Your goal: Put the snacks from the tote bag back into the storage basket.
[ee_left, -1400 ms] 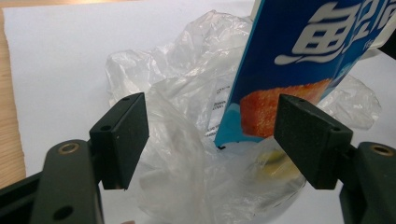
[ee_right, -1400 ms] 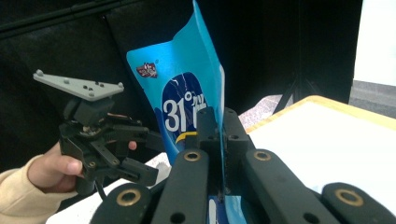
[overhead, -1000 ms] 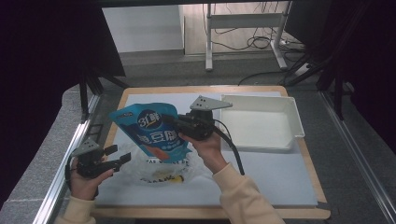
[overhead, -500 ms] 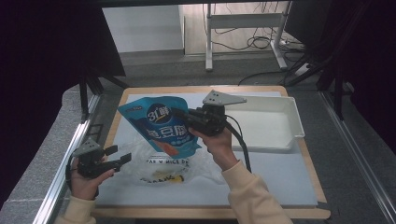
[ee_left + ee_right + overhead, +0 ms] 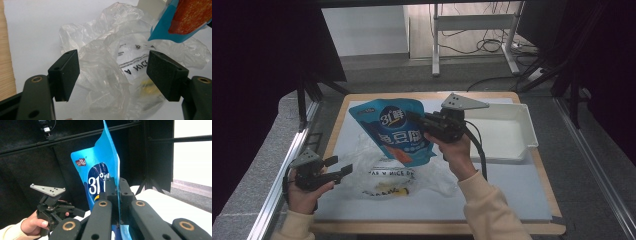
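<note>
Blue pouch [image 5: 396,131], clamped in right hand-held gripper [image 5: 414,118], partly hides clear bag [image 5: 387,172]; left hand-held gripper [image 5: 343,167] gapes.

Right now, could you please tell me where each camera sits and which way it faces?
High view: above the table, looking down; both forearms, left claw.
Left gripper view: along open jaws at the clear plastic bag.
Right gripper view: level, jaws clamping the blue pouch; left hand beyond.
Shared: all three show the pouch.
</note>
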`<state>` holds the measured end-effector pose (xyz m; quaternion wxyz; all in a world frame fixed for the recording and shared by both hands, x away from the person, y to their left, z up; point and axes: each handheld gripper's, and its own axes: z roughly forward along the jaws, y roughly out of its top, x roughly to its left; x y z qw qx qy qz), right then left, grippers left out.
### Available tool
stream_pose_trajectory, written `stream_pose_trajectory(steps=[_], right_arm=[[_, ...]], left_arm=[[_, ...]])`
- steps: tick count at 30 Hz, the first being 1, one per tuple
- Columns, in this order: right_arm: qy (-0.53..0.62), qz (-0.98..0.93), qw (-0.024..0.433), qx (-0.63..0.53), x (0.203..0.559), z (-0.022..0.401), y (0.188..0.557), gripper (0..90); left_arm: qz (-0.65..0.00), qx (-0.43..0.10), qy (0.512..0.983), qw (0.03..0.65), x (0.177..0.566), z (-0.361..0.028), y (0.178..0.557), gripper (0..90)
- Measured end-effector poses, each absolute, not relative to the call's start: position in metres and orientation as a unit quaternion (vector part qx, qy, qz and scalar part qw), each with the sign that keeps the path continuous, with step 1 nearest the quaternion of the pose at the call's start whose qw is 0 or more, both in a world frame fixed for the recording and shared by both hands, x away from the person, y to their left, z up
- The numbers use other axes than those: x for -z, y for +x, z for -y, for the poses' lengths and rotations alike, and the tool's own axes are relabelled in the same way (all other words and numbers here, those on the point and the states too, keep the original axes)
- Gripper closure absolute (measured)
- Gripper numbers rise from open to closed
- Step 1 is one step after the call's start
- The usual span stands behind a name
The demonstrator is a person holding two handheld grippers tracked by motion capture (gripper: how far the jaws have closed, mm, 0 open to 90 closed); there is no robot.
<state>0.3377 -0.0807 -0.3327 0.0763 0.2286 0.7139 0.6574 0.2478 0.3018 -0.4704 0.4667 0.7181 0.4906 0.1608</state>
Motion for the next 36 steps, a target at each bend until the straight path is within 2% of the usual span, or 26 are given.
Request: stream_pose_trajectory(steps=[36], right_arm=[[0.261, -0.691, 0.115, -0.665, 0.315, 0.136, 0.348, 89.3]], left_arm=[[-0.49, -0.158, 0.721, 0.464, 0.473, -0.3, 0.249, 26.9]])
